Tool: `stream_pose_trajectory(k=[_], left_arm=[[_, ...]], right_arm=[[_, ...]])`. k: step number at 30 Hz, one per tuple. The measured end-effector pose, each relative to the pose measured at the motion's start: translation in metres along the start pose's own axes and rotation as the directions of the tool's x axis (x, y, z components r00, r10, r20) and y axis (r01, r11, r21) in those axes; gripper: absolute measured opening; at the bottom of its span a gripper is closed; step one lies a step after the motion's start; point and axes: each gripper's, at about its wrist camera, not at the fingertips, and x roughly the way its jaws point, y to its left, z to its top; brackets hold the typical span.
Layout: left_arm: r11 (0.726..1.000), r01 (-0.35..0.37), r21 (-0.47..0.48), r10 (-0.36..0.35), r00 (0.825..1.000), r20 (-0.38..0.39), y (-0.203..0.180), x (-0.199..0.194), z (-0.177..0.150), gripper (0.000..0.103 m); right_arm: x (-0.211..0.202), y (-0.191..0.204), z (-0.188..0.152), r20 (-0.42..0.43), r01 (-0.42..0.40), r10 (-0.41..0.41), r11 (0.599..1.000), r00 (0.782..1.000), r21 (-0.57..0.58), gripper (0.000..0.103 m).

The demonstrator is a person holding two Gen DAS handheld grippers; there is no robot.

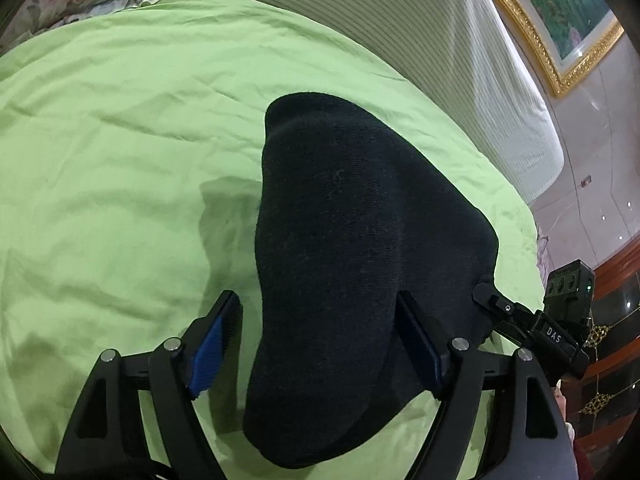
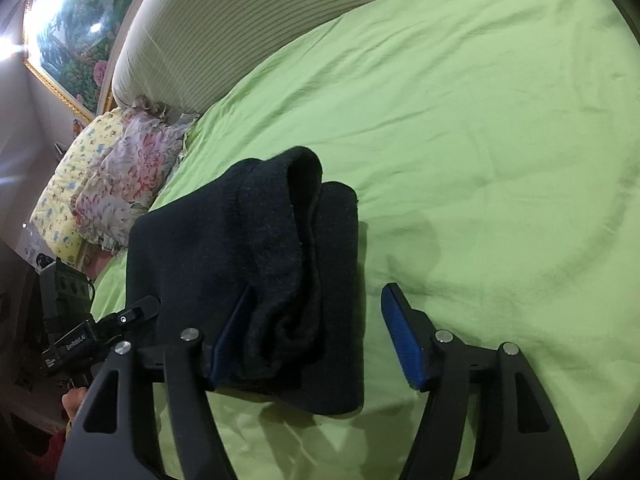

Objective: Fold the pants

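A: A green bedsheet [image 1: 120, 160] covers the bed, a striped headboard [image 1: 440, 60] at twelve o'clock.

B: The dark pants [image 1: 352, 260] lie folded on it. Both the left gripper [image 1: 316, 344] and right gripper [image 2: 316, 336] stand spread wide, pants between their fingers.

pants [image 2: 248, 280] hide one right pad; painting [image 1: 560, 12] cropped

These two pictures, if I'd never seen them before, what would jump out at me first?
The dark folded pants, a thick bundle lying on the bright green bedsheet, fill the middle of both views. Next come the black two-finger tools with blue pads: the left gripper and right gripper both stand open around the bundle. Flowered pillows sit by the striped headboard.
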Motion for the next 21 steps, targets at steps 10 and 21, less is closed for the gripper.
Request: stream_pose_trajectory(k=[10, 21], left_arm=[[0.999, -0.04, -0.001, 0.04, 0.999, -0.01, -0.011, -0.008, -0.002, 0.079], [0.987, -0.146, 0.074, 0.144, 0.989, 0.024, -0.019, -0.023, -0.011, 0.082]], right_arm=[[-0.01, 0.006, 0.003, 0.011, 0.021, -0.021, 1.0, 1.0, -0.004, 0.066], [-0.013, 0.005, -0.001, 0.056, 0.054, -0.054, 0.998, 0.997, -0.01, 0.069]])
